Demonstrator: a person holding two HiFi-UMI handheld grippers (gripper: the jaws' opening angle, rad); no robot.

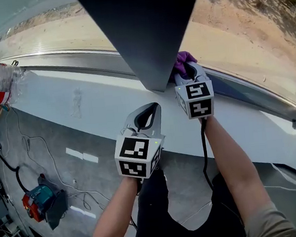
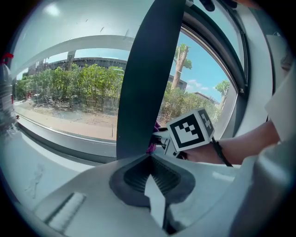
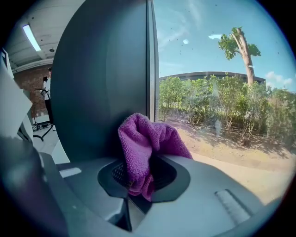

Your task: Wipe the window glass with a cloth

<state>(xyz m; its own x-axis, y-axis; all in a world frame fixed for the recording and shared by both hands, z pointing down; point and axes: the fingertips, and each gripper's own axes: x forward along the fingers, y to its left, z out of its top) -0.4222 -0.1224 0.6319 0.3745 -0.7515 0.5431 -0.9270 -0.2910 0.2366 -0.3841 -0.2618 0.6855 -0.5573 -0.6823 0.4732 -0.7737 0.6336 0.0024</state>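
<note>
Because your right tongs are clamped on the purple cloth, that is the hand to wipe with. The cloth bunches out past the tips, low by the white sill and just beside the dark post. The window glass lies ahead and to the right of the cloth, with the post on its left, so I judge the stroke should run rightward. I cannot tell whether the cloth touches the pane. Your left tongs are closed on nothing and sit farther from the glass.
</note>
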